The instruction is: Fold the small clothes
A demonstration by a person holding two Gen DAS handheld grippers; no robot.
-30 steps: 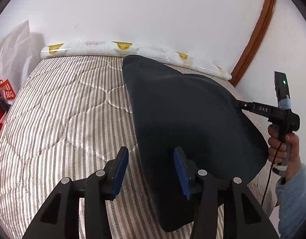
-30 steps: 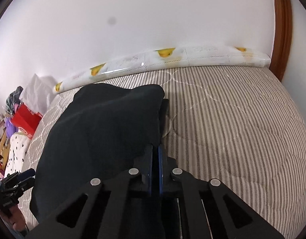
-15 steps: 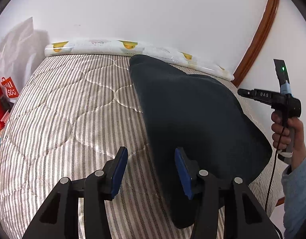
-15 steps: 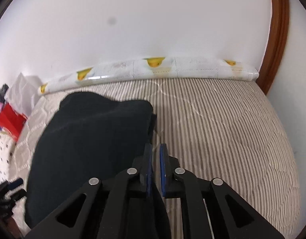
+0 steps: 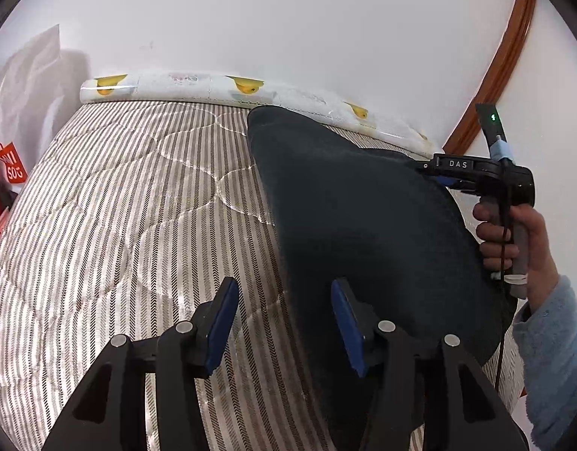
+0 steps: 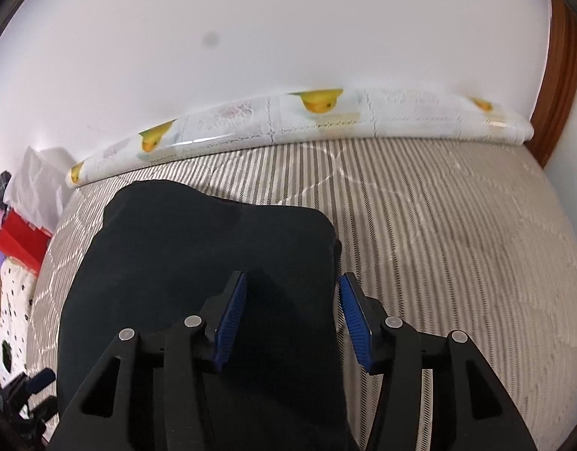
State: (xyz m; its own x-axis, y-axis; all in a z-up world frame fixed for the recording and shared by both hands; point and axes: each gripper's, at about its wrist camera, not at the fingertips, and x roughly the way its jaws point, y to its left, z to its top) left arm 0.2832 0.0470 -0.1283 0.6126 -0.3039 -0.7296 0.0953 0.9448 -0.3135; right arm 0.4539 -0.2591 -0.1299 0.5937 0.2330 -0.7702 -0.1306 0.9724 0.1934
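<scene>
Left wrist view: the left gripper [image 5: 283,323] shows its blue fingers [image 5: 222,325] spread wide at the bottom of the frame, holding nothing. The dark garment [image 5: 363,225] lies on the striped mattress [image 5: 119,206], filling the centre and right. The right gripper [image 5: 461,173] sits at its right edge.

Right wrist view: the right gripper [image 6: 294,321] has its fingers [image 6: 232,319] spread apart over the dark garment [image 6: 213,255] at lower left, its edge between them
</scene>
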